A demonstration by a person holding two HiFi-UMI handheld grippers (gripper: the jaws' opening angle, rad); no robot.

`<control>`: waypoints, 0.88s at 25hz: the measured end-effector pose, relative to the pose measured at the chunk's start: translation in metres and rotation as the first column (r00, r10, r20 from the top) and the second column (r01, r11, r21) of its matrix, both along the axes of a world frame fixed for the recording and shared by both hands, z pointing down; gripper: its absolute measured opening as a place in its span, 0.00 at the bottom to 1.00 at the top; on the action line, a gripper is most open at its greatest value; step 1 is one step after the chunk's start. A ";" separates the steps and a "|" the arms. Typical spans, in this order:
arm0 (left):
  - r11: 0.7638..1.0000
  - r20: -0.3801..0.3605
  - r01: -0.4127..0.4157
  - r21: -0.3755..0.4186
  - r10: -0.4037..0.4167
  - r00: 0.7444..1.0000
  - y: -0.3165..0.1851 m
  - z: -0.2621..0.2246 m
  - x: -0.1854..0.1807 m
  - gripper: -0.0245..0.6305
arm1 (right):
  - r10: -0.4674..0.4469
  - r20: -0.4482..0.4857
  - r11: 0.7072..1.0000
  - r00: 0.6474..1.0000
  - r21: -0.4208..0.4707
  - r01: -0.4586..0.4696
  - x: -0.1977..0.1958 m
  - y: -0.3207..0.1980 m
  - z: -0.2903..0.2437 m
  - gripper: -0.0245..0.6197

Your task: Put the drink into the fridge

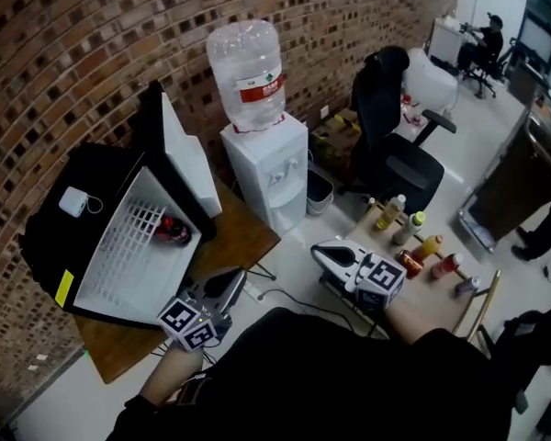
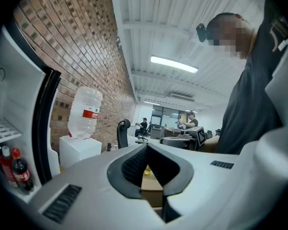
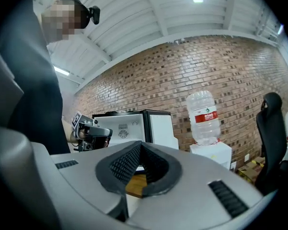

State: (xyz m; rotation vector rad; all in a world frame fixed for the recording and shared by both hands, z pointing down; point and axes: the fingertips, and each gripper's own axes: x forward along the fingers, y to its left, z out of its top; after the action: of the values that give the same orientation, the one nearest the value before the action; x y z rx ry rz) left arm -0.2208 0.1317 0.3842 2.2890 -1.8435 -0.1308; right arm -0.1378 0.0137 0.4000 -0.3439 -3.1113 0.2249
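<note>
Since both grippers are empty, the next pick turns on where the drinks (image 1: 427, 246) sit. They're a cluster of bottles on the low table (image 1: 438, 294), on the person's right. All stand upright, so the long axis is vertical and a side-on grasp around the body looks like the way in.

Right gripper (image 1: 321, 251) is clearly the nearer one; its marker-cube end is just beside the closest bottle. But its jaws point the wrong way, toward the fridge (image 1: 110, 168), so the drinks lie behind its fingers. My read: it needs to swing round and open before it can take one. Jaws are clenched together, nothing between the pads.

Left gripper (image 1: 231, 281) hangs near the fridge's open front, well apart from the drinks. Its jaws face across toward the table and are also pressed together on nothing.

Containers:
- Fridge is on the wooden desk (image 1: 248, 232), door (image 1: 188, 154) swung wide, so access is free.
- A cola bottle (image 1: 172, 231) is inside, upright. The left gripper view shows a second red-capped bottle beside it.
- Wire shelf (image 1: 133, 237) above looks bare, though part of it is hidden.

Task looks partly done, with several drinks left on the table.
</note>
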 end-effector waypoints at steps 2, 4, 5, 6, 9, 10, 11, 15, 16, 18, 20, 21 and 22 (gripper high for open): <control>0.999 0.008 -0.051 -0.009 0.051 0.999 -0.026 0.003 0.015 0.03 | 0.040 -0.001 0.999 0.999 -0.005 -0.040 0.017 -0.020 0.006 0.05; 0.994 0.006 -0.110 -0.013 0.110 0.994 -0.052 0.006 0.033 0.03 | 0.080 -0.007 0.997 0.997 -0.008 -0.080 0.035 -0.038 0.014 0.05; 0.990 0.003 -0.140 -0.013 0.140 0.990 -0.065 0.008 0.042 0.03 | 0.099 -0.009 0.995 0.995 -0.009 -0.099 0.044 -0.046 0.018 0.05; 0.986 0.002 -0.168 -0.016 0.168 0.986 -0.078 0.011 0.051 0.03 | 0.118 -0.012 0.993 0.993 -0.011 -0.118 0.053 -0.055 0.022 0.05; 0.967 0.012 -0.253 -0.037 0.254 0.967 -0.116 0.025 0.080 0.03 | 0.178 -0.013 0.984 0.984 -0.020 -0.178 0.083 -0.082 0.036 0.05; 0.957 0.014 -0.285 -0.047 0.286 0.958 -0.129 0.030 0.092 0.03 | 0.200 -0.013 0.979 0.980 -0.023 -0.201 0.094 -0.091 0.040 0.05; 0.946 0.014 -0.318 -0.059 0.320 0.947 -0.143 0.037 0.105 0.03 | 0.225 -0.015 0.974 0.974 -0.027 -0.225 0.107 -0.100 0.046 0.06; 0.889 0.009 -0.442 -0.115 0.446 0.895 -0.197 0.070 0.162 0.03 | 0.327 -0.034 0.944 0.944 -0.037 -0.328 0.159 -0.138 0.072 0.05; 0.875 0.004 -0.469 -0.123 0.473 0.881 -0.210 0.078 0.176 0.03 | 0.354 -0.040 0.934 0.934 -0.043 -0.356 0.171 -0.147 0.078 0.05; 0.843 -0.008 -0.520 -0.136 0.524 0.852 -0.233 0.091 0.204 0.03 | 0.404 -0.054 0.912 0.913 -0.055 -0.406 0.193 -0.163 0.091 0.05; 0.811 -0.016 -0.565 -0.151 0.570 0.822 -0.252 0.107 0.230 0.03 | 0.446 -0.067 0.891 0.892 -0.058 -0.450 0.215 -0.177 0.104 0.05; 0.795 -0.019 -0.585 -0.161 0.590 0.807 -0.260 0.116 0.242 0.03 | 0.467 -0.074 0.880 0.881 -0.058 -0.471 0.225 -0.185 0.112 0.05; 0.780 -0.024 -0.602 -0.171 0.607 0.794 -0.269 0.125 0.254 0.03 | 0.488 -0.082 0.868 0.869 -0.055 -0.493 0.236 -0.192 0.119 0.05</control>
State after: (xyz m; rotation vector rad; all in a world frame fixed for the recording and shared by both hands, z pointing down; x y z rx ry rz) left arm 0.0335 -0.1371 0.5093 2.6292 -0.9849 0.1597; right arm 0.0986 -0.1784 0.5190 0.4624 -3.0649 0.3428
